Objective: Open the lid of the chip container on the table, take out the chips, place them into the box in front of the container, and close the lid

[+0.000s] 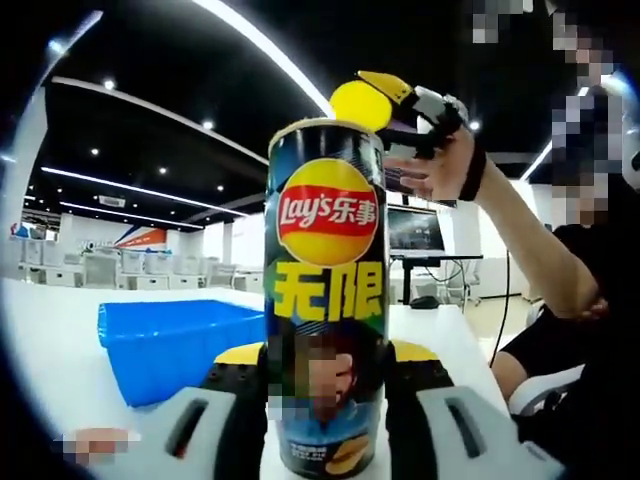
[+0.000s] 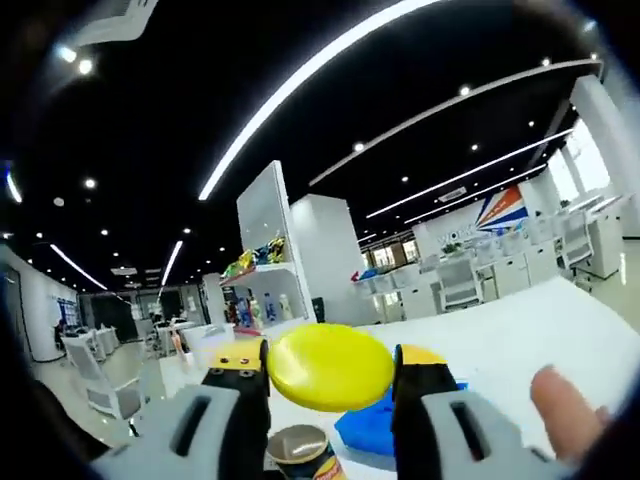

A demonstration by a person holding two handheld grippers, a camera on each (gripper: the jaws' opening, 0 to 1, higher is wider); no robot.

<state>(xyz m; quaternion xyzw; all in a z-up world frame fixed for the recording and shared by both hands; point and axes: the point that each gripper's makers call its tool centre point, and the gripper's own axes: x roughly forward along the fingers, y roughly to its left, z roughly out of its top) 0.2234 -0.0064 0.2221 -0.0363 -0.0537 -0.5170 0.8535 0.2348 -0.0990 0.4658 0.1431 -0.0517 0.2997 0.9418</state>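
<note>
Left gripper view: the left gripper [image 1: 325, 400] holds the chip container [image 1: 325, 300] upright between its two jaws, on the white table [image 1: 50, 340].
Lid [image 2: 330, 367] is off: the right gripper [image 2: 330, 385] holds the yellow disc between its jaws, above the open top of the can. Just beside the can, on the table, stands the blue box [image 1: 170, 345]. A person's hand [image 1: 445, 165] carries the right gripper over the can.
</note>
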